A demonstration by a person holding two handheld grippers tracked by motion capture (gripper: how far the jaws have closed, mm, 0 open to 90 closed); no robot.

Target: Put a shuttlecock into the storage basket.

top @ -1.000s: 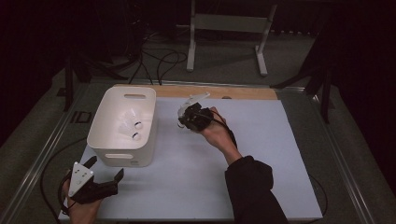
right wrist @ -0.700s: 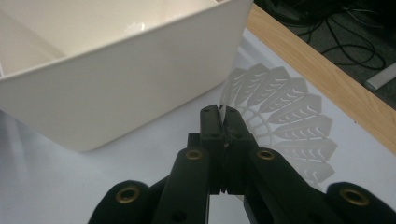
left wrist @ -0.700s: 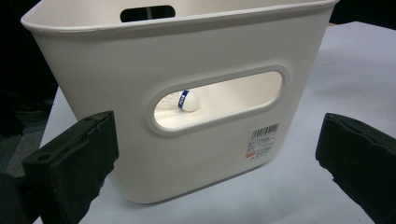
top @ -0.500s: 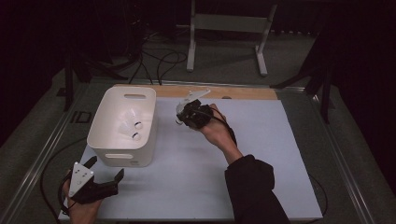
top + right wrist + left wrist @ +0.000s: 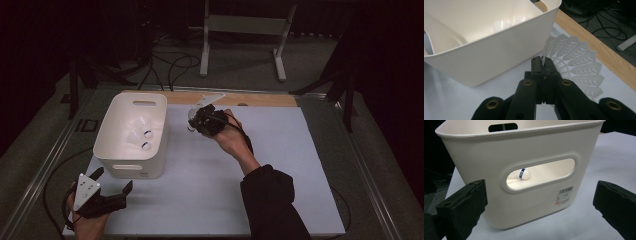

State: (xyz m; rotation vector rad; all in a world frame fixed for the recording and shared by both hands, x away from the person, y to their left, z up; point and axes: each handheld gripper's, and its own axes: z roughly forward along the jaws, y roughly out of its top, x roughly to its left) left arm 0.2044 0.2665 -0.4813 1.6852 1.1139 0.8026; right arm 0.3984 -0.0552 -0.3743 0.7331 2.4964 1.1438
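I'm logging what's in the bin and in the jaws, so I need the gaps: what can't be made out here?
- Shuttlecock cork: hidden behind the right gripper jaws, right gripper view.
- Count inside the white bin: high view too small; two corks discernible.
- Bin interior, left gripper view: wall hides all but one cork through the handle slot.

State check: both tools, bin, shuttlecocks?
Left tool: open, holds nothing, facing the bin.
Right tool: shut on a shuttlecock skirt, beside the bin.
White bin: upright on the table.
Two shuttlecocks: lying inside the bin.
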